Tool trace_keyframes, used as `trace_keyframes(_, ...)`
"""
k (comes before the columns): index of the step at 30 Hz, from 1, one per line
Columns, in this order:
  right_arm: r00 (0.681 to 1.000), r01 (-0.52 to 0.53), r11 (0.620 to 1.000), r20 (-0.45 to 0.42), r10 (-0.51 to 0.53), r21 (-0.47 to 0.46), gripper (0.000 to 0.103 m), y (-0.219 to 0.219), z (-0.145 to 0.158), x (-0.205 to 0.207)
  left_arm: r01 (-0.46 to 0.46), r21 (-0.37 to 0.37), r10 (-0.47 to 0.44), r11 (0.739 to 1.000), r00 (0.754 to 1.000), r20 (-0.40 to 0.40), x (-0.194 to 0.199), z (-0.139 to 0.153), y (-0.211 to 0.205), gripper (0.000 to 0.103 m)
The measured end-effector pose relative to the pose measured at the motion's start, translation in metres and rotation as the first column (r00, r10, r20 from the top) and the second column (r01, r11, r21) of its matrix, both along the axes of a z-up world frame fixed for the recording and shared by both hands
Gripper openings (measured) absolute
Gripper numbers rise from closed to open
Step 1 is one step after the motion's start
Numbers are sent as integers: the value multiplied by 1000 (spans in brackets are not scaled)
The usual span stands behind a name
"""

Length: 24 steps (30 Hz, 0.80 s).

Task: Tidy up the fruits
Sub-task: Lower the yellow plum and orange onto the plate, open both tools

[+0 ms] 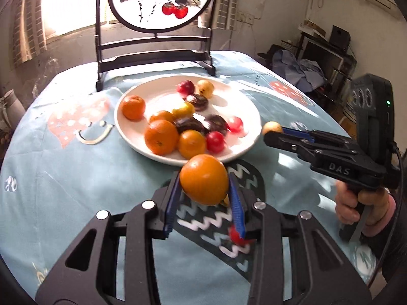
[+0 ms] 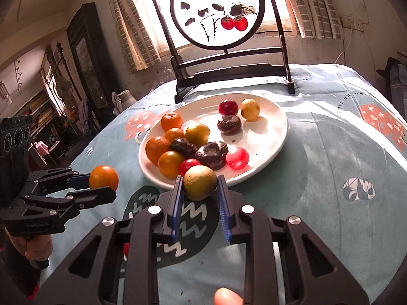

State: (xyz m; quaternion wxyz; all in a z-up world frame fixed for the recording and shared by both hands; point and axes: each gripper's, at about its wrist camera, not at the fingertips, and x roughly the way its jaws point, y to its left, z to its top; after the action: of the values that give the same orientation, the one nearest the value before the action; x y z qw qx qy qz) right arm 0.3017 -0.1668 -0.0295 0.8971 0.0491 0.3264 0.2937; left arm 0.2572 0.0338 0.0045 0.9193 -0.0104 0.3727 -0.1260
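A white plate (image 1: 244, 106) (image 2: 274, 129) on the table holds several oranges, red cherry-like fruits, dark brown fruits and tan round fruits. My left gripper (image 1: 204, 180) is shut on an orange (image 1: 203, 178), held just short of the plate's near rim; it also shows in the right wrist view (image 2: 103, 181) with the orange (image 2: 103, 176). My right gripper (image 2: 199, 184) is shut on a tan round fruit (image 2: 198, 181) at the plate's near edge; in the left wrist view the right gripper (image 1: 273, 131) holds the tan fruit (image 1: 271, 127) beside the plate's right rim.
A round table with a light blue patterned cloth (image 1: 76, 178) carries the plate. A black-framed round painted screen (image 1: 157, 2) (image 2: 218, 12) stands behind the plate. A small red fruit (image 1: 237, 236) lies on the cloth under my left fingers. Furniture surrounds the table.
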Motion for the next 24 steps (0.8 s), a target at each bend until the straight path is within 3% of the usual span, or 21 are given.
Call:
trace_keyframes(2, 999, 48, 999, 15, -48, 10, 27, 1, 0, 18, -55, 21, 54, 998, 998, 29, 21, 3, 5, 37)
trace_keyframes(8, 993, 119, 993, -2, -118, 27, 27, 8, -5, 60, -113, -25, 115, 993, 992, 49, 71, 10, 15, 37)
trace_keyframes(18, 993, 116, 993, -15, -116, 0, 27, 21, -17, 98, -154, 1, 154, 988, 988, 6, 131, -7, 10, 38)
trace_keyframes(20, 995, 101, 995, -18, -101, -1, 39, 23, -17, 98, -168, 17, 167, 986, 986, 21, 127, -5, 10, 58)
trace_keyframes(21, 995, 101, 995, -14, -101, 1, 43, 23, -15, 97, -182, 20, 181, 983, 983, 40, 123, -2, 11, 77)
trace_keyframes(24, 995, 101, 995, 13, -101, 2, 45, 22, -7, 88, -212, 29, 209, 977, 974, 88, 112, 14, 14, 82)
